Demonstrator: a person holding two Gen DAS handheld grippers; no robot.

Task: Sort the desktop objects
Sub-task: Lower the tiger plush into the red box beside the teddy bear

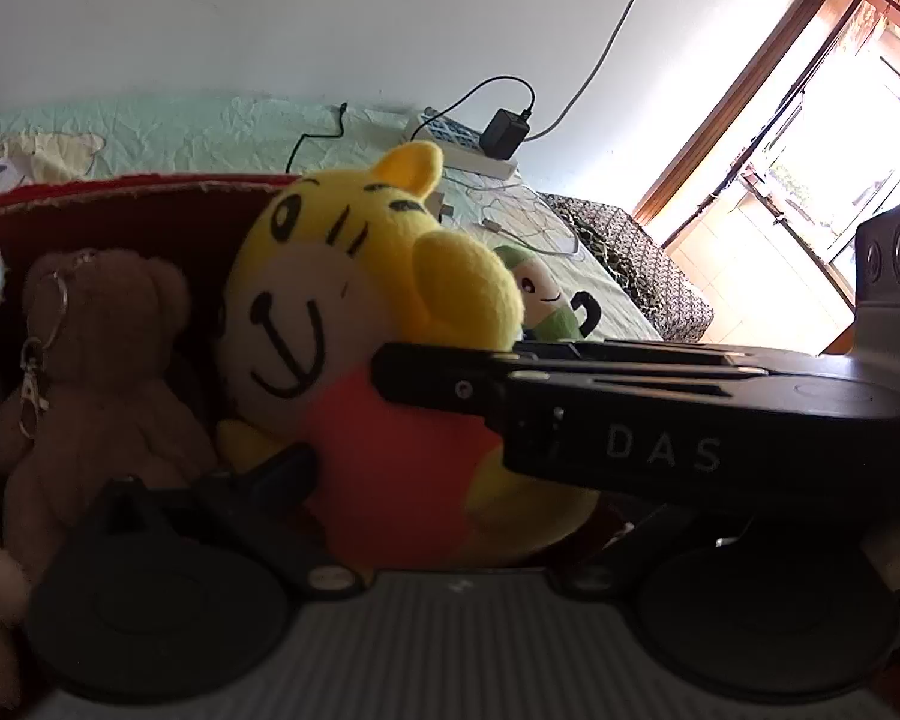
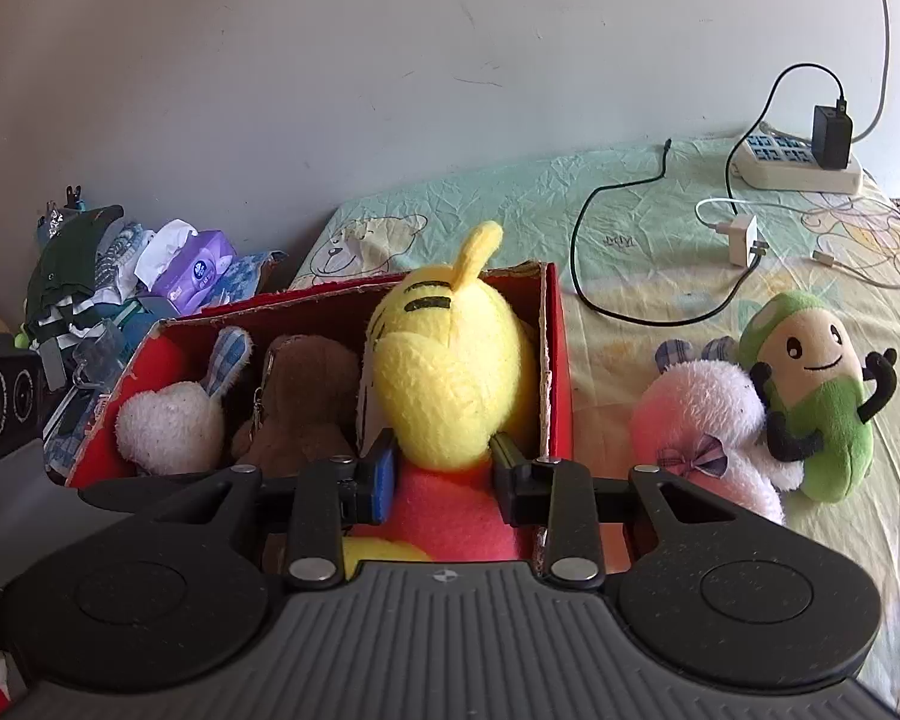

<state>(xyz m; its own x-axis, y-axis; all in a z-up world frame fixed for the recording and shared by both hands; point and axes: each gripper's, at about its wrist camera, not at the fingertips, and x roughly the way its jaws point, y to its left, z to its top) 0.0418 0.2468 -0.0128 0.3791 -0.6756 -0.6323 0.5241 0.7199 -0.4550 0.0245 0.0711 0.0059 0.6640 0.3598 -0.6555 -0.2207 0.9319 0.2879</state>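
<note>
Tiger plush, pinched at its red middle by the right gripper, sits in the red box beside the brown bear, so placing looks nearly done and release comes next; left gripper's state I cannot tell.

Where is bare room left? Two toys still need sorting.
Bare sheet lies between the red box, black cable and white plush. The box is crowded: bunny, brown bear, yellow tiger.
</note>
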